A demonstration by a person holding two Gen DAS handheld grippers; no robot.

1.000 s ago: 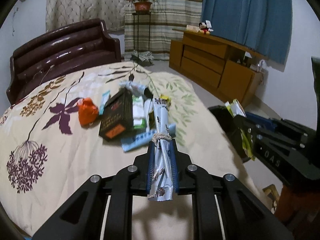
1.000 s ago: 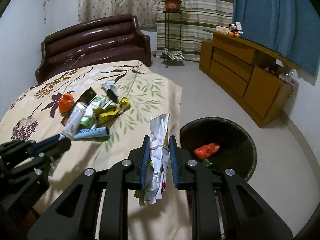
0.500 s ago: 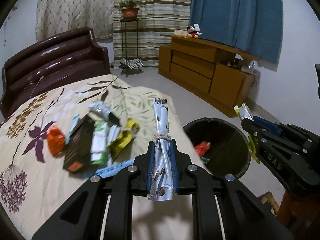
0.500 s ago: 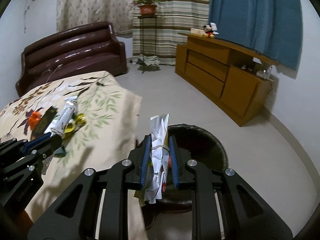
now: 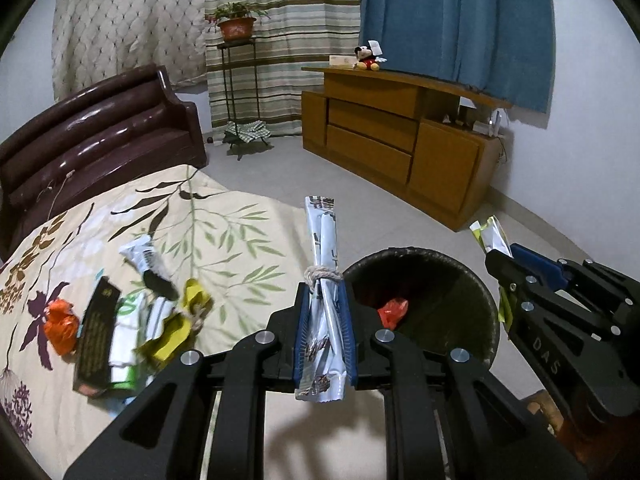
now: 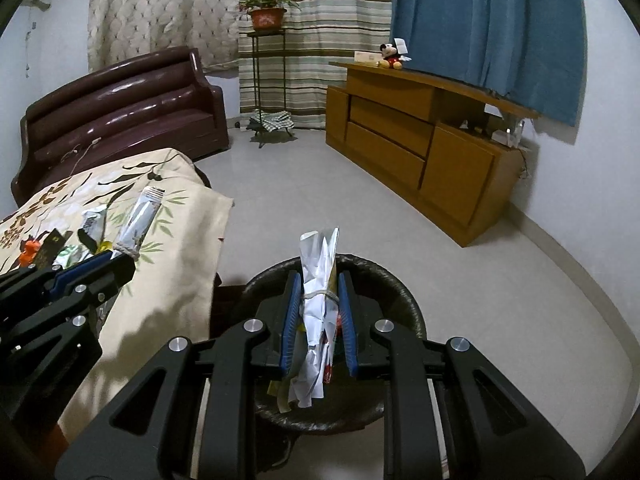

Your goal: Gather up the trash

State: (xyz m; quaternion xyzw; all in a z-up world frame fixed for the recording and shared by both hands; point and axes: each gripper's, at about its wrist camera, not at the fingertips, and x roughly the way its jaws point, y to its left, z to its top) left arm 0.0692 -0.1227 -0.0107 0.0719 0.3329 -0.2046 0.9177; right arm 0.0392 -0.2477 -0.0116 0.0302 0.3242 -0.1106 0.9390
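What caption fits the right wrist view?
Right tongs grip a tied wrapper bundle above the black bin, beside the bed.

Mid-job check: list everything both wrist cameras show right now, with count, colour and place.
Trash bin: one, black, on the floor beside the bed.
Red bag: one, inside the bin.
Loose trash pile: several pieces, orange, black, green, yellow, silver, on the bedspread.
Bedspread: one, cream floral.
Sofa: one, dark brown, back left.
Cabinet: one, wooden, right wall.
Potted plant: one, on a stand.
Silver wrapper: one, tied, in the left gripper.
White wrapper bundle: one, tied, in the right gripper above the bin.
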